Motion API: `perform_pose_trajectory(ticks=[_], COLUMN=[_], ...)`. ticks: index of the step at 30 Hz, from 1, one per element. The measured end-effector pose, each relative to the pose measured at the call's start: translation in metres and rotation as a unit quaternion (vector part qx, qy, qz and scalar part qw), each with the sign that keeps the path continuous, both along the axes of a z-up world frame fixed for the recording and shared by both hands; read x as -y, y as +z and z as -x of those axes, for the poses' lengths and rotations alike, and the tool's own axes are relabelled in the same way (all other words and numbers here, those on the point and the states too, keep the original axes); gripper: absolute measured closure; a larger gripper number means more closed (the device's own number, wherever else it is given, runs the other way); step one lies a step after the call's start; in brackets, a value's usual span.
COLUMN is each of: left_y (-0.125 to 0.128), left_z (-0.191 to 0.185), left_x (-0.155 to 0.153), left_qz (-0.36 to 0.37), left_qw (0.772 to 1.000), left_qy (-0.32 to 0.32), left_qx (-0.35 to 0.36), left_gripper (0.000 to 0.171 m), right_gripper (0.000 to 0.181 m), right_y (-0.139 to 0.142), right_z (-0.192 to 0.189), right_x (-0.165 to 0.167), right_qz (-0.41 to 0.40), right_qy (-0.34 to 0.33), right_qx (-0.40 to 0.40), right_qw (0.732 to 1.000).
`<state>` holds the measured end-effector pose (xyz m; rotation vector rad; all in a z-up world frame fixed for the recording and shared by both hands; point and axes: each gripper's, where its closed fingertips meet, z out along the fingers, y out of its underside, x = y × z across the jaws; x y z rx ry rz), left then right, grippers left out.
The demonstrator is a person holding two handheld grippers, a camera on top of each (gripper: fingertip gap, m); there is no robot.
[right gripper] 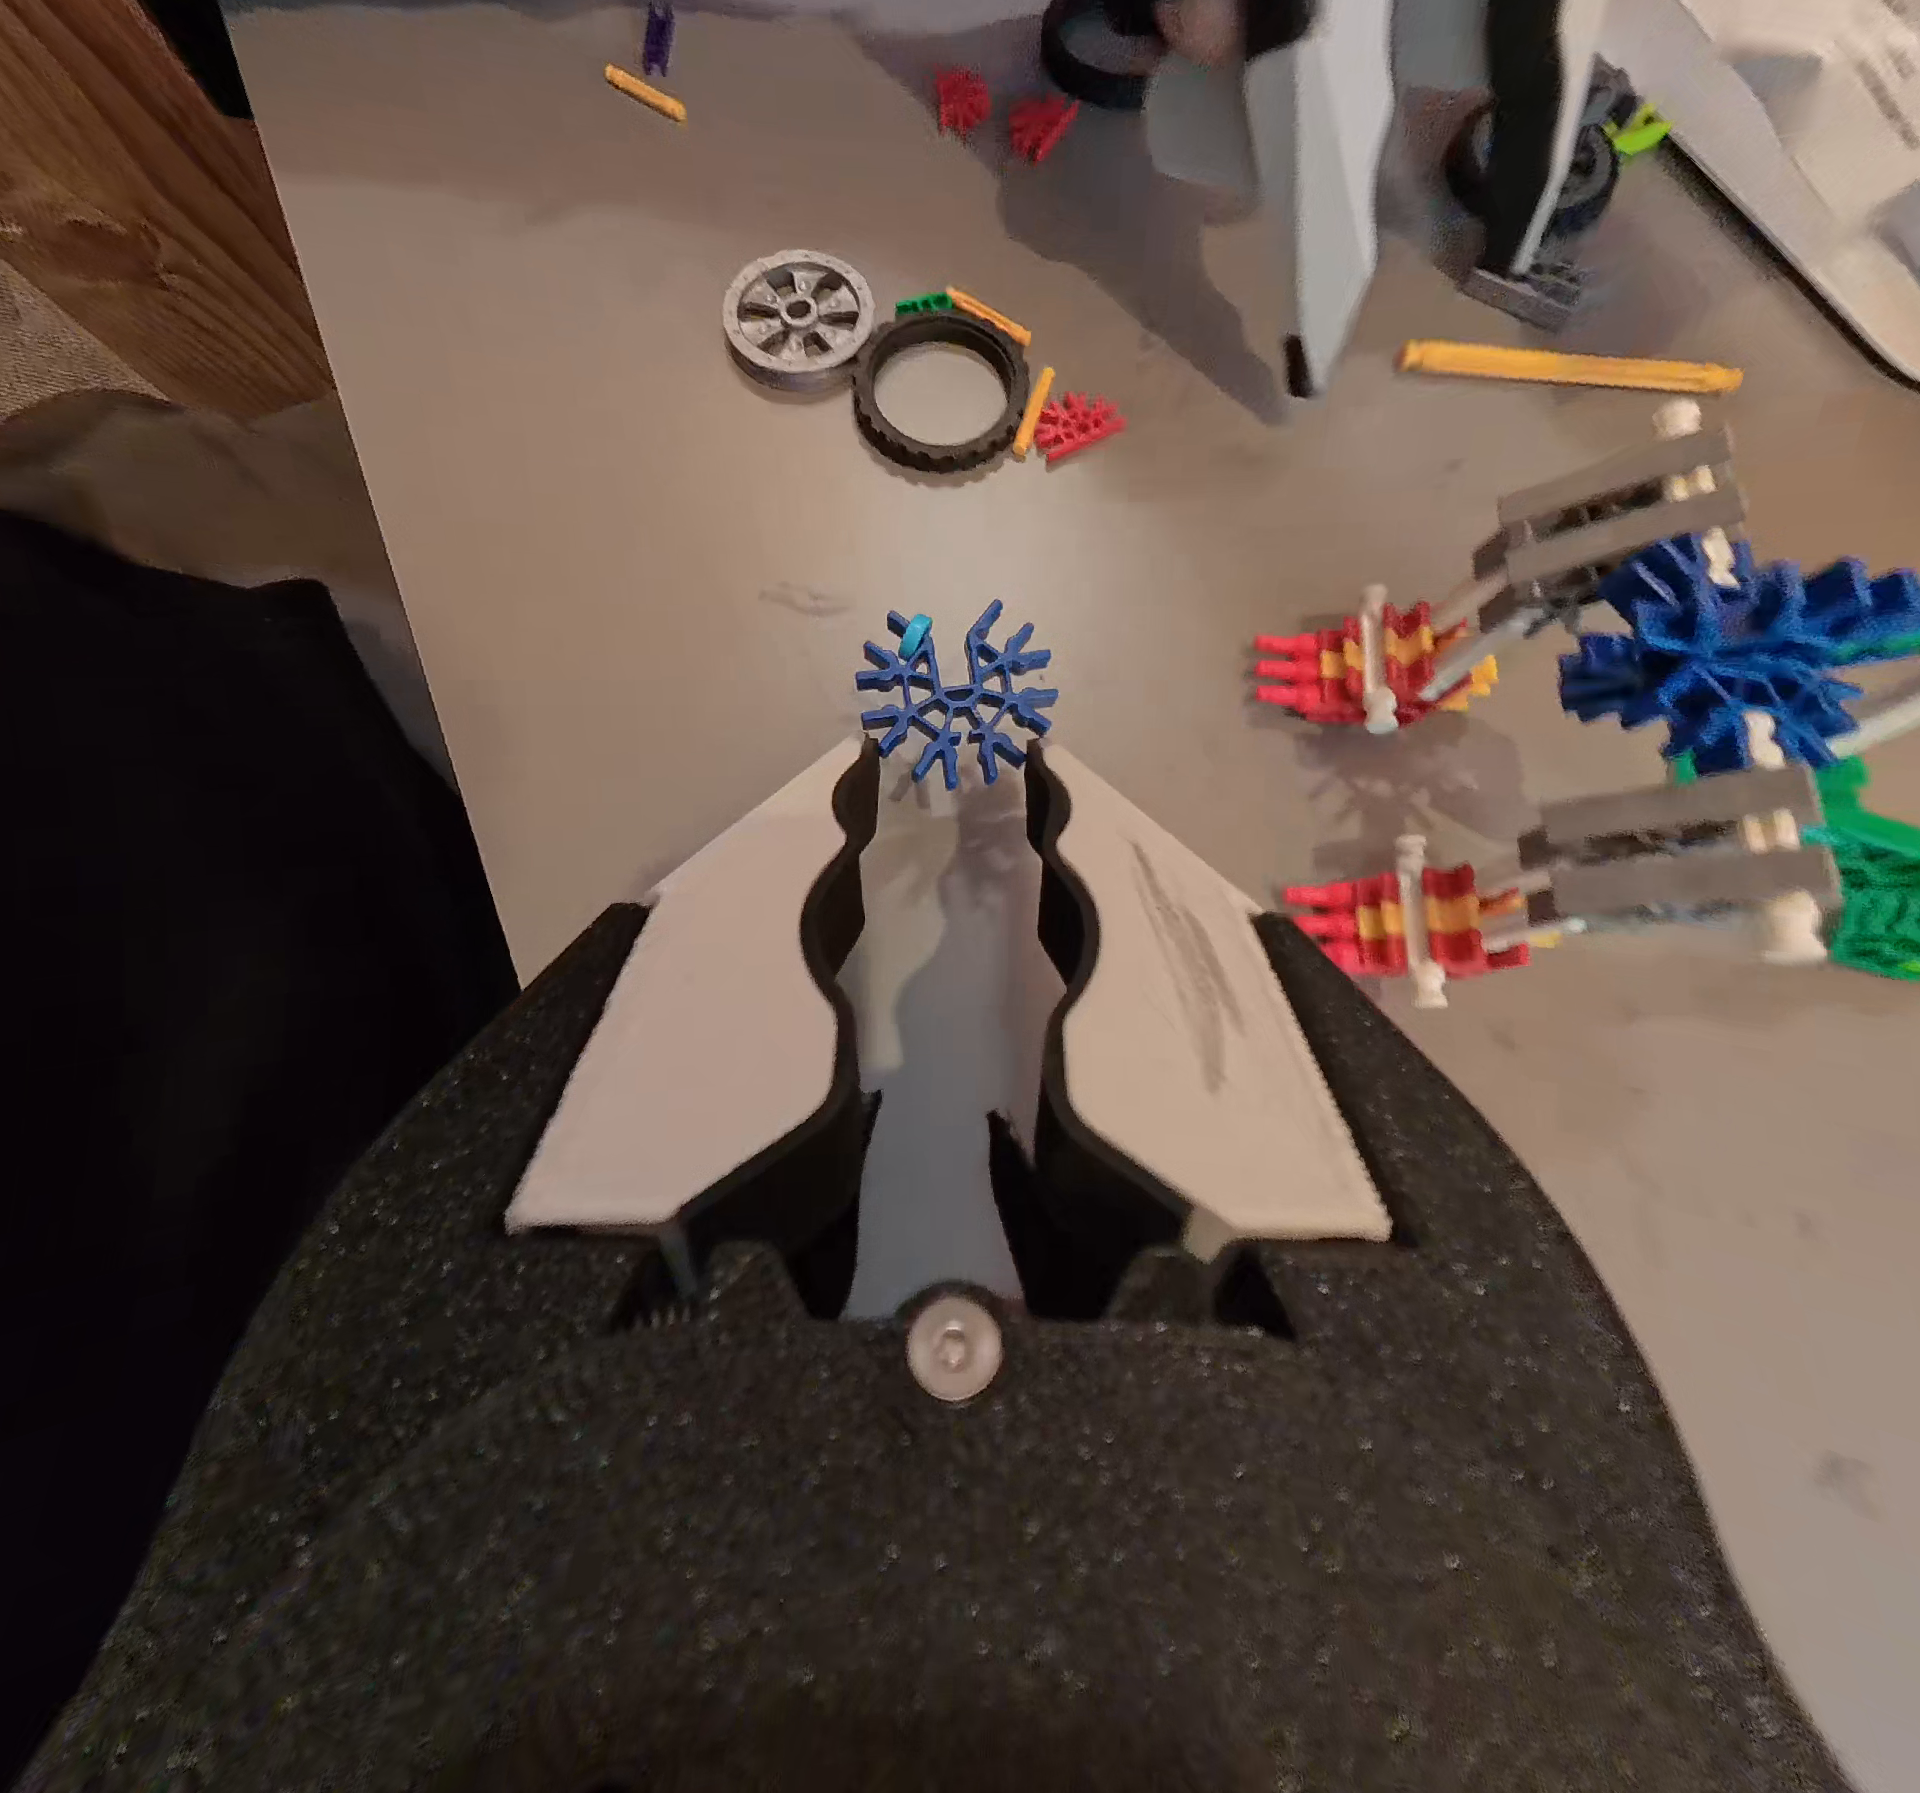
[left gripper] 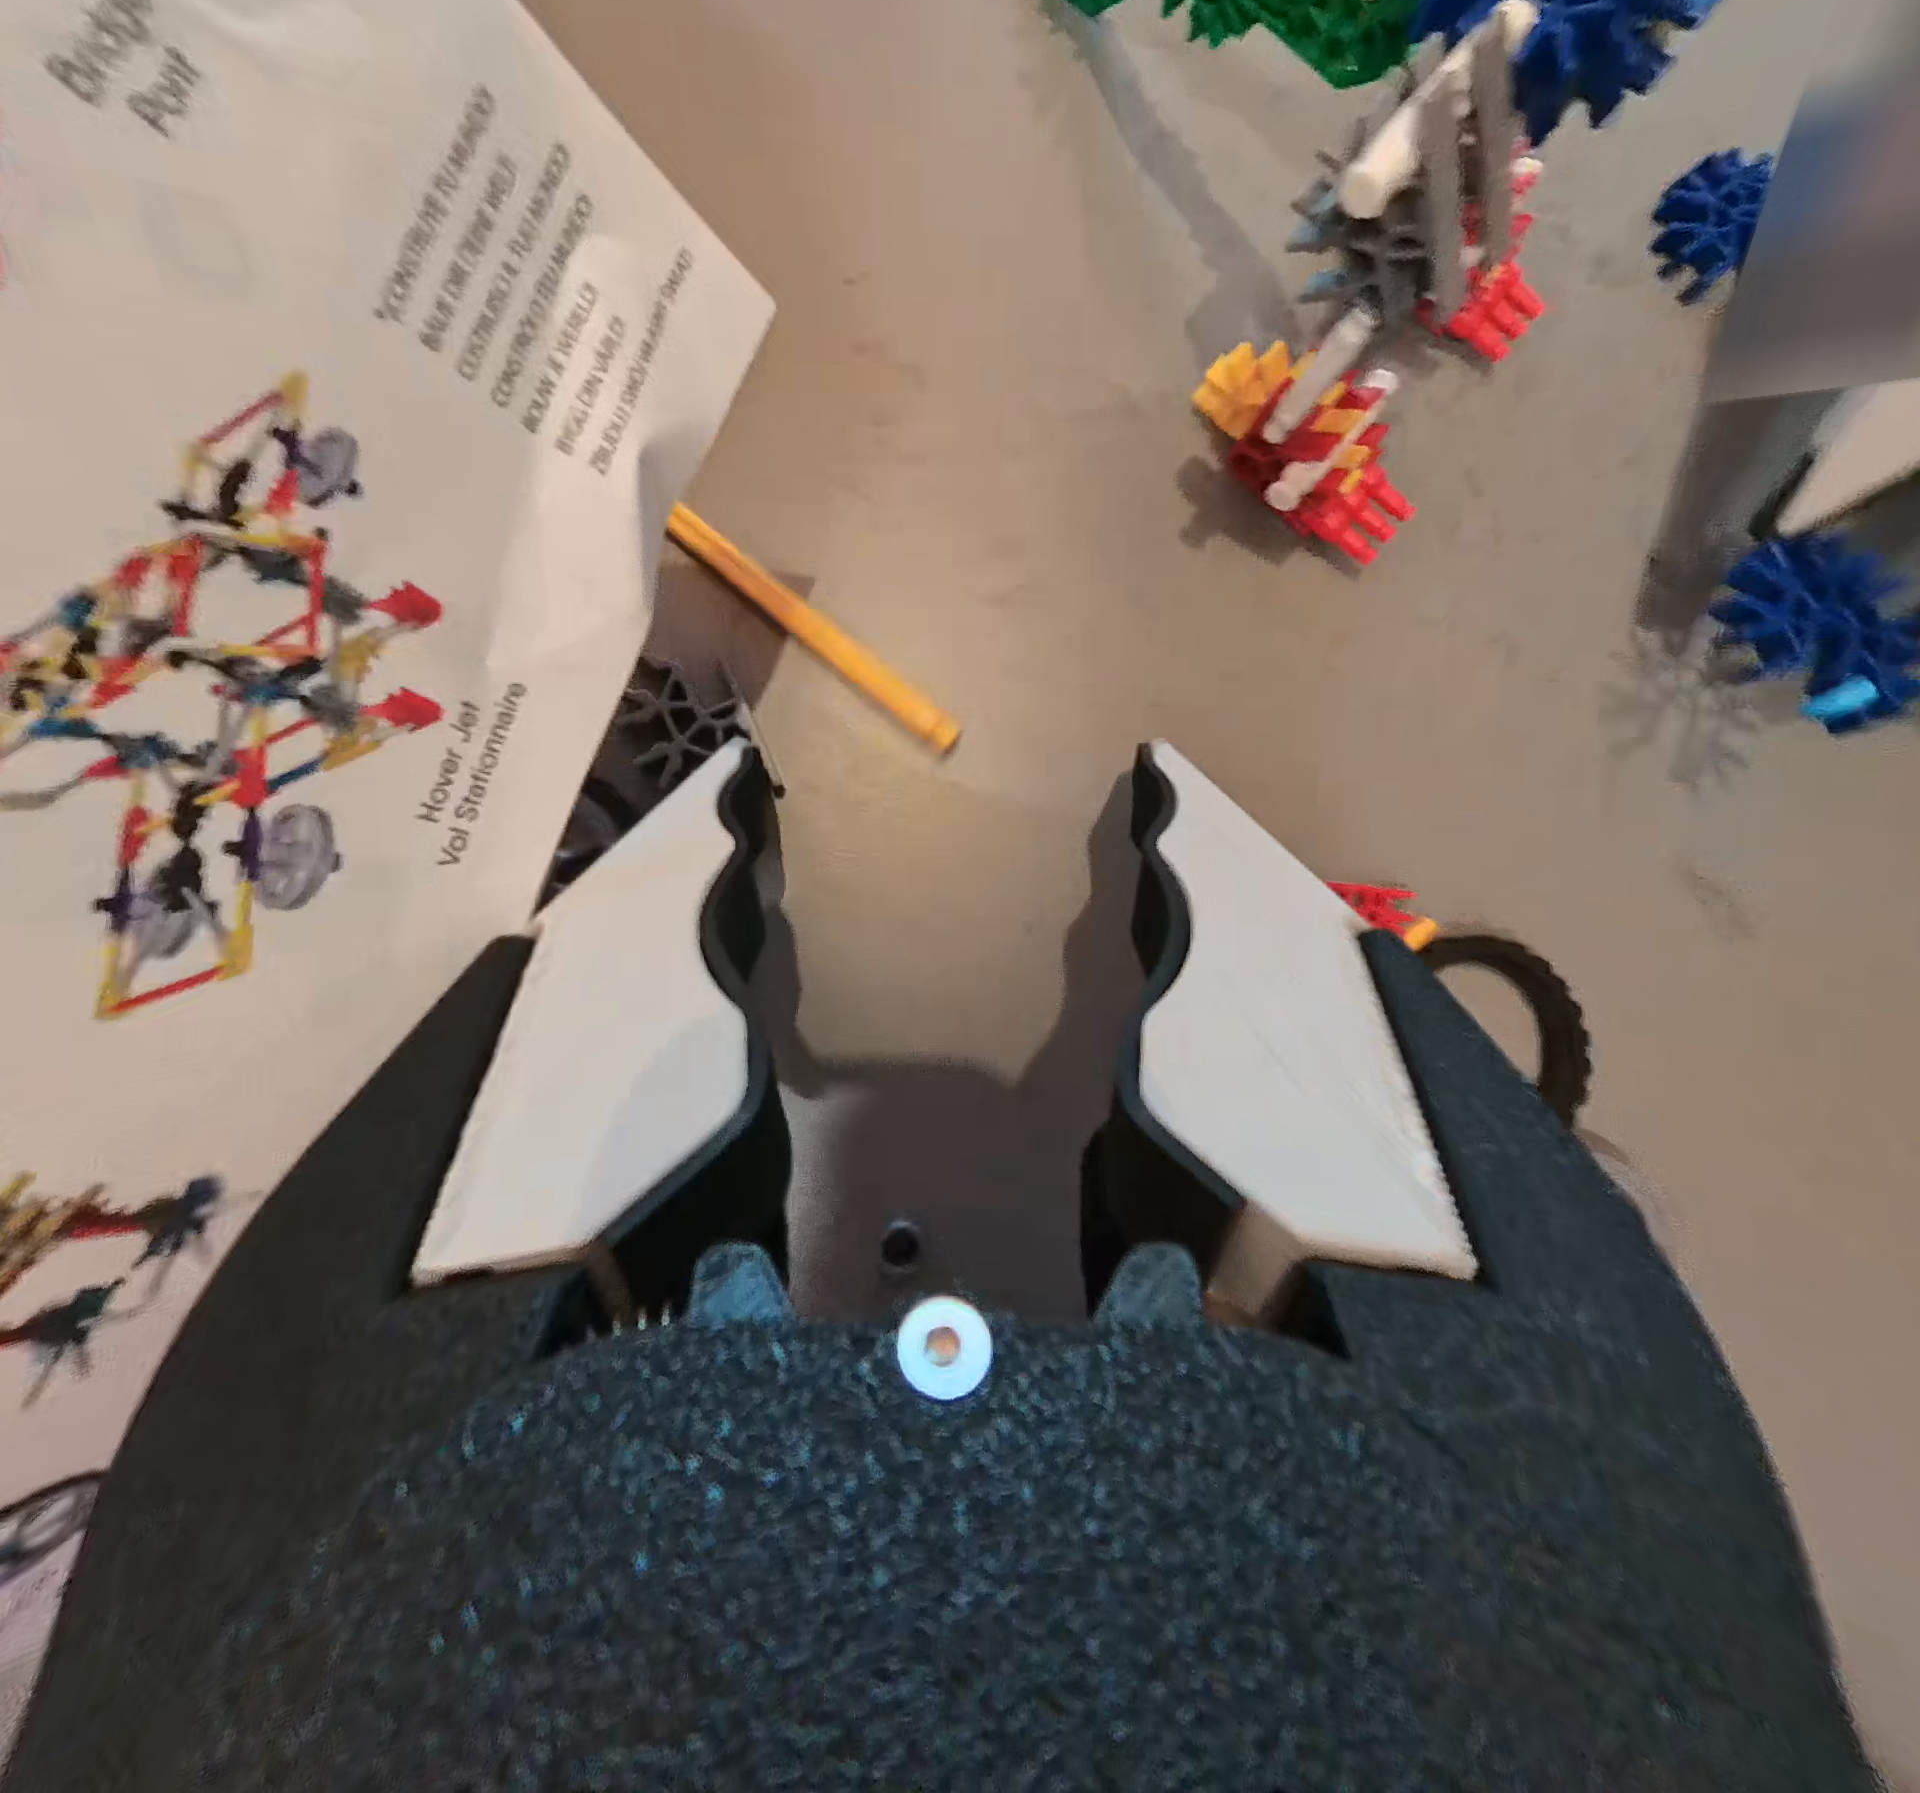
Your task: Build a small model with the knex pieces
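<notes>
I read the right gripper (right gripper: 951, 756) as clamped on a blue snowflake-shaped connector (right gripper: 956, 699), which sits between its fingertips above the grey tabletop (right gripper: 623, 538); a small light-blue clip (right gripper: 916, 640) is fixed to one upper spoke. Beyond the connector, a black tyre ring (right gripper: 935, 408) touches a grey spoked wheel hub (right gripper: 798, 322), with short yellow rods and a red connector (right gripper: 1081, 422) just beside the ring. To the right of the connector lies a built assembly (right gripper: 1621, 756) of red, yellow, grey, blue and green parts, cut off by the frame edge. Past it, a long yellow rod (right gripper: 1569, 367) lies flat.

My left gripper (left gripper: 940, 756) has its jaws apart, with nothing between them, hovering over bare tabletop (left gripper: 935, 289). Nearest its tips is a yellow rod (left gripper: 810, 631), partly hidden under a printed instruction sheet (left gripper: 312, 289). A dark grey connector (left gripper: 681, 730) is half covered by the sheet and the left finger. The sheet carries pictures of models and lines of print; motion blur softens them. A black tyre (left gripper: 1548, 1016) is mostly hidden behind the right finger.

At the left border of the right wrist view, a wooden surface (right gripper: 135, 185) meets the table edge, and the area below it is too dark to make out.
</notes>
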<state>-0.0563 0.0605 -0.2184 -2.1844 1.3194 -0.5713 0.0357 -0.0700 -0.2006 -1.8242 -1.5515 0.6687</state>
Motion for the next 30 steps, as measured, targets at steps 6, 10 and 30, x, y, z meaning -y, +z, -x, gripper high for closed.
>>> perform_pose_trajectory(ticks=[6,10,30], left_y=[-0.001,0.004,0.021], left_z=[0.001,-0.002,-0.054], left_x=[0.030,0.029,0.093], left_qz=[-0.007,-0.053,-0.035], left_qw=[1.000,0.998,0.993], left_qy=[-0.011,-0.010,-0.107], left_qx=[-0.015,-0.026,0.037], left_gripper=[0.107,0.108,0.122], right_gripper=[0.154,0.154,0.154], right_y=[-0.003,-0.003,-0.003], right_z=[-0.030,-0.042,-0.049], right_x=[-0.006,-0.010,-0.014], right_qz=[-0.002,-0.004,-0.007], right_qy=[-0.013,-0.023,-0.040], right_qx=[0.019,0.023,0.010], right_qw=[1.000,0.999,0.999])
